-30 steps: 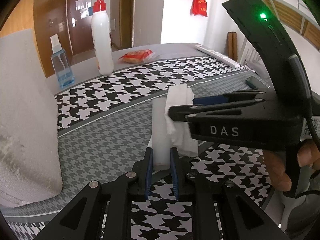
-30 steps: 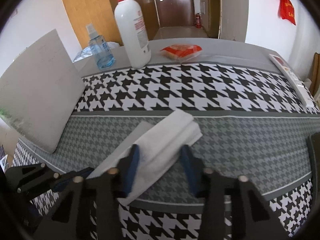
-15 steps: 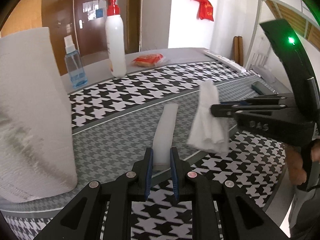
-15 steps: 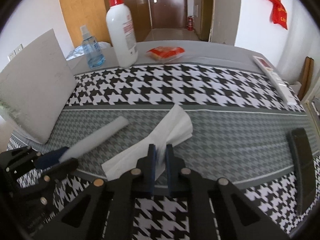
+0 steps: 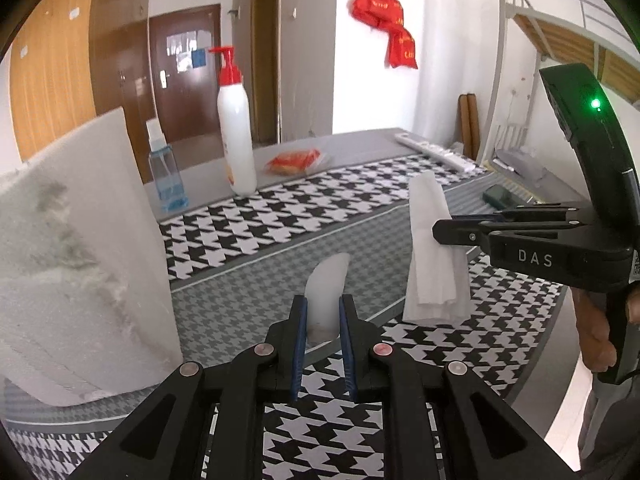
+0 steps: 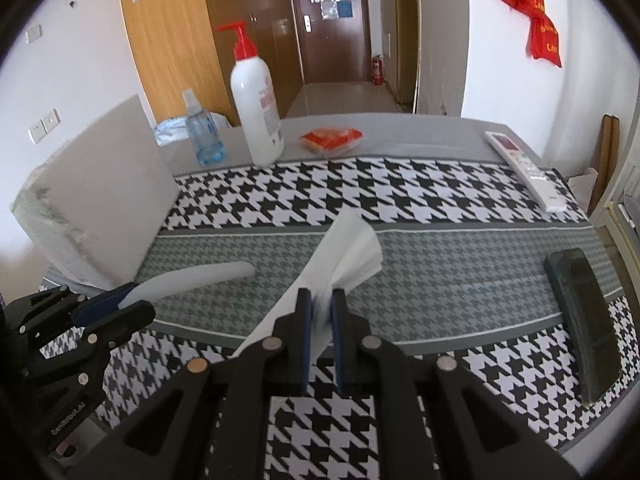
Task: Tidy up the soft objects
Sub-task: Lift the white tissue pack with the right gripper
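Currently both lifted clear of desk (image 6: 460,276). Left tool (image 5: 323,320) clamped on foam stick (image 5: 326,280), long axis pointing away up-frame. Right tool (image 6: 319,316) pinched shut on folded tissue (image 6: 352,248), hanging right of stick, well apart.

My left wrist camera looks along its own fingers, tilted down, close over the houndstooth cloth (image 5: 280,216). My right wrist camera faces the same way from just beside it. Both share the pump bottle (image 5: 236,148) (image 6: 256,116), and each sees the other gripper at its edge.
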Available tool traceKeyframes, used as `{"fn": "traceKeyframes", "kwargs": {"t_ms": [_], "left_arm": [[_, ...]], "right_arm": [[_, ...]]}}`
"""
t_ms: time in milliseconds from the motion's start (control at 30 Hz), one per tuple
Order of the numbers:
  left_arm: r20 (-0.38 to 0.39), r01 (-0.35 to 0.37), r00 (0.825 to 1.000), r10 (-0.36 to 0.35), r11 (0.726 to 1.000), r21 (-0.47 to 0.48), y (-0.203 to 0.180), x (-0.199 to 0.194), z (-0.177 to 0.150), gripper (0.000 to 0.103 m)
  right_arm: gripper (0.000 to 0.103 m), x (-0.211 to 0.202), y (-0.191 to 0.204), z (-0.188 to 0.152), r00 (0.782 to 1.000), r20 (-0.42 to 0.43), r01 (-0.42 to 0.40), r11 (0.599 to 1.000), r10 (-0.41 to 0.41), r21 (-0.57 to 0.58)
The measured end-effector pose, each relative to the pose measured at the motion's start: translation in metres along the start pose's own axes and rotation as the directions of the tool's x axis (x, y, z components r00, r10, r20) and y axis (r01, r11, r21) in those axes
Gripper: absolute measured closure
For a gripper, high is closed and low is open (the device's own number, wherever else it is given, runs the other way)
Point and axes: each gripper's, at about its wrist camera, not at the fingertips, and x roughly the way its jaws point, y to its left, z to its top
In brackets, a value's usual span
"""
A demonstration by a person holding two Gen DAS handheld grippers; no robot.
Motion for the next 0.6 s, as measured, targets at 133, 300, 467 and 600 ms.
{"fn": "traceKeyframes", "kwargs": {"t_ms": [133, 300, 467, 600], "left_arm": [[0.022, -0.006, 1.000, 0.006, 1.000, 0.001, 0.000, -0.007, 0.003, 0.086], [0.048, -0.015, 0.999, 0.016, 1.000, -0.003, 0.002, -0.016, 0.006, 0.086], [0.062, -0.024, 0.998, 0.025, 1.000, -0.013, 0.004, -0.023, 0.008, 0.086], [0.082, -0.033, 0.996, 0.034, 0.999, -0.020, 0.006, -0.032, 0.010, 0.086]], "right_arm": [[0.091, -0.012, 0.001, 0.001, 1.000, 0.026, -0.003, 1.000, 0.003, 0.001], [0.091, -0.023, 0.004, 0.002, 0.999, 0.051, -0.009, 1.000, 0.008, 0.007], [0.091, -0.033, 0.008, 0.003, 0.997, 0.082, -0.013, 1.000, 0.013, 0.003], [0.091, -0.040, 0.012, 0.003, 0.995, 0.102, -0.013, 1.000, 0.014, -0.009]]}}
